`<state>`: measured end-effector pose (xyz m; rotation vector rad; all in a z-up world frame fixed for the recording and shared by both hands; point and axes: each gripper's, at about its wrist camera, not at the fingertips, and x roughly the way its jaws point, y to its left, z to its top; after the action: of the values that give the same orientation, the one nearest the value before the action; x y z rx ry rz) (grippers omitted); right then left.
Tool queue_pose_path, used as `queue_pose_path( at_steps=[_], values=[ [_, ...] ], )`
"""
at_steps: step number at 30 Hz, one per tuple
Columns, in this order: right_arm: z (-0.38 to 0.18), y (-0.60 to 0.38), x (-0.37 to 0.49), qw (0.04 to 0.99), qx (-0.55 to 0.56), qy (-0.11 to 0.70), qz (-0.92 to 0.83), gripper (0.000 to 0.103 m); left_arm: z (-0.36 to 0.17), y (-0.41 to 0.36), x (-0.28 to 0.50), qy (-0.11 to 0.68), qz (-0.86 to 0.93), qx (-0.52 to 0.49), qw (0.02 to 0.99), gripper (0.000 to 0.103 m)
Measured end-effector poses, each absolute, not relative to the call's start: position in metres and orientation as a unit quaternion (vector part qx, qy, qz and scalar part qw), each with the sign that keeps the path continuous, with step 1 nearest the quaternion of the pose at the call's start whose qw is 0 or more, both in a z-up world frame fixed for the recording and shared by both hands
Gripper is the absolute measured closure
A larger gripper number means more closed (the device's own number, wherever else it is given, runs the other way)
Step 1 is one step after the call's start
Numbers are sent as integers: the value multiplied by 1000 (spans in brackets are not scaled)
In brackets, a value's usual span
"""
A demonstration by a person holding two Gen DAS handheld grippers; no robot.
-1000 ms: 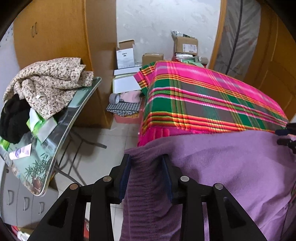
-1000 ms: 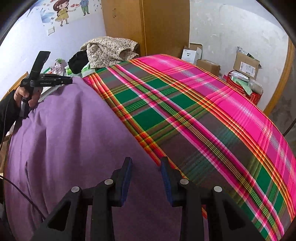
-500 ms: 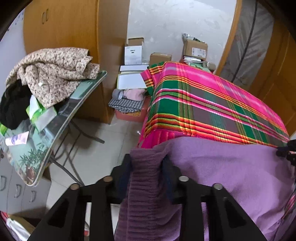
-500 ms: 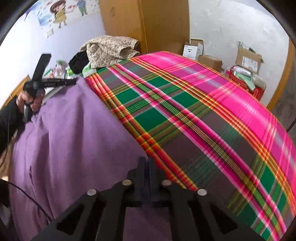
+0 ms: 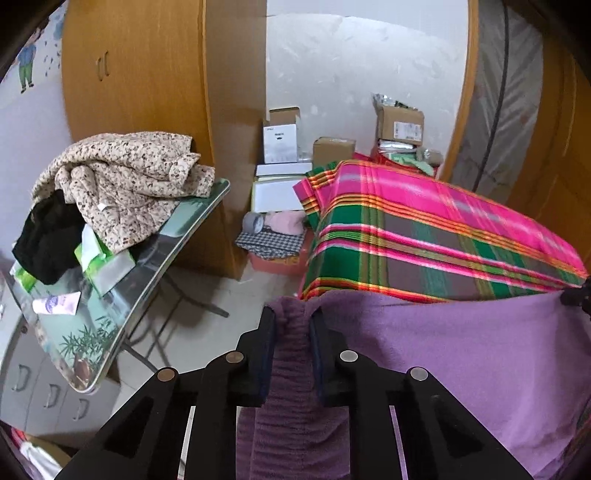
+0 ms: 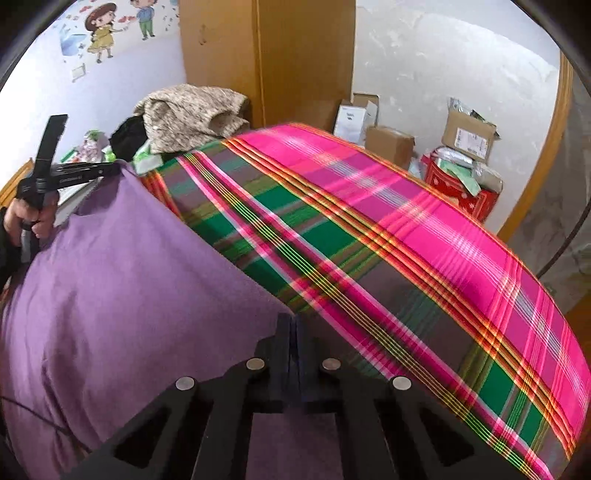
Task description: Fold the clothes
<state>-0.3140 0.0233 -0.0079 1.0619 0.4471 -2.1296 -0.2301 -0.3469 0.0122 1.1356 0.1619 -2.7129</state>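
A purple garment (image 6: 122, 295) lies spread on the near end of the plaid bedcover (image 6: 388, 229), no fold yet made. The left gripper (image 5: 293, 325) is closing on its ribbed corner; the right gripper (image 6: 294, 325) pinches the opposite edge, jaws together.

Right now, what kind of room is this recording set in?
Most likely a home bedroom doubling as storage: a bed under a pink plaid cover, wooden wardrobes, cartoon wall stickers, and cardboard boxes stacked in the corner.
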Motion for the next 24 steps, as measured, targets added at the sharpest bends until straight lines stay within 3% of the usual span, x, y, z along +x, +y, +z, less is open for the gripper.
queue_pose_path(
  at_steps=[2, 5, 11, 18, 24],
  values=[
    [-15, 23, -318, 352, 423, 168, -818, 99, 4, -346, -236, 53, -911, 396, 100, 84],
    [-14, 32, -323, 345, 436, 148, -818, 90, -7, -353, -240, 72, -901, 415, 99, 79],
    [-1, 74, -320, 336, 431, 111, -830, 88, 3, -377, -223, 143, -898, 406, 89, 72],
    [-3, 71, -301, 353, 424, 113, -826, 88, 20, -384, -204, 188, -906, 369, 87, 72],
    [-3, 68, -290, 358, 420, 130, -824, 88, 27, -340, -205, 106, -915, 388, 40, 74]
  ],
)
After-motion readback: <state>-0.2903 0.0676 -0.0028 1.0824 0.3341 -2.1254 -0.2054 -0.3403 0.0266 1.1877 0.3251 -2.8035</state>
